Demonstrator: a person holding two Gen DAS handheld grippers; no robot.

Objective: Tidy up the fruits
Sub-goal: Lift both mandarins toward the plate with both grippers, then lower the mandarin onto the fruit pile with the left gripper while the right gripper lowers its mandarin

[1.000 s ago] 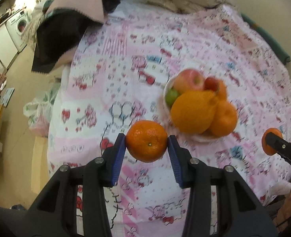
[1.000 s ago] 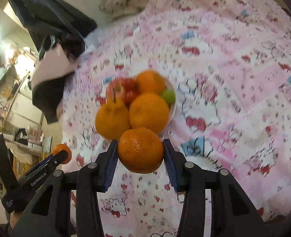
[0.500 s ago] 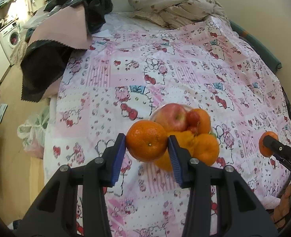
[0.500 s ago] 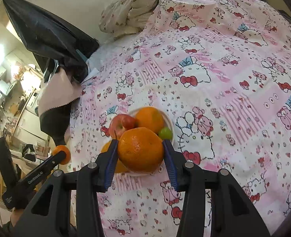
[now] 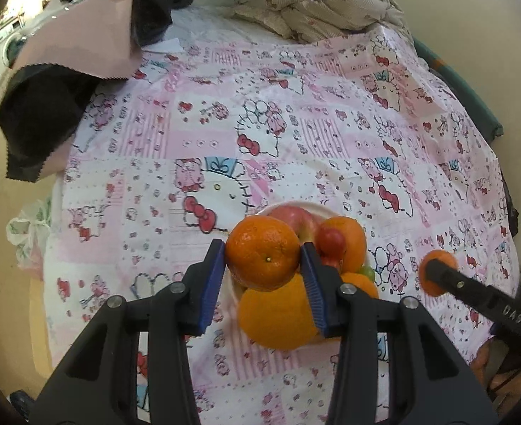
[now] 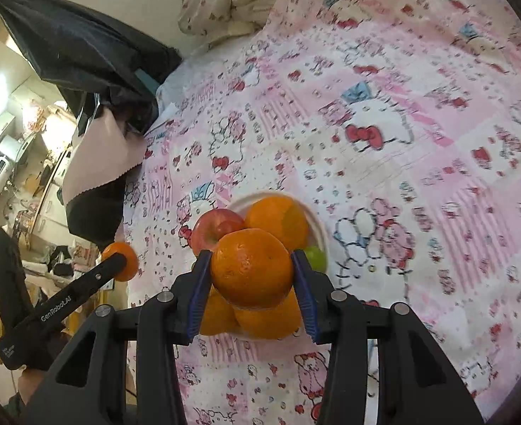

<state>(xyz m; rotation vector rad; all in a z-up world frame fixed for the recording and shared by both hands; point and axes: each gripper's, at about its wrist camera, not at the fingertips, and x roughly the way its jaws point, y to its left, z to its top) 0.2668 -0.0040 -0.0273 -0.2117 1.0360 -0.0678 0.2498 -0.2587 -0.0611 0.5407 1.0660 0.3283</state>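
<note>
While the white bowl (image 5: 265, 209) on the bed already holds an apple (image 6: 213, 228) and several oranges, each claw, left (image 5: 263, 260) and right (image 6: 251, 272), clamps one more orange above its six-o'clock edge, both not yet set down

Brightness: we see soft, even indoor light on the pink cartoon-print bedsheet (image 5: 296, 134), with no hard shadows.
Brightest area: the room beyond the bed's left side (image 6: 9, 113) is washed out in our right wrist view.
Glare: small highlights sit on the round orange fruit (image 5: 262, 253) clamped between blue pads.
Blur: our right wrist view smears the sheet's print; our left wrist view is sharper.
Distortion: fisheye bending curves the bed edges, and we see dark vignetting in all corners.
Dark mass: the crumpled black plastic sheet (image 6: 83, 53) shows little detail.
</note>
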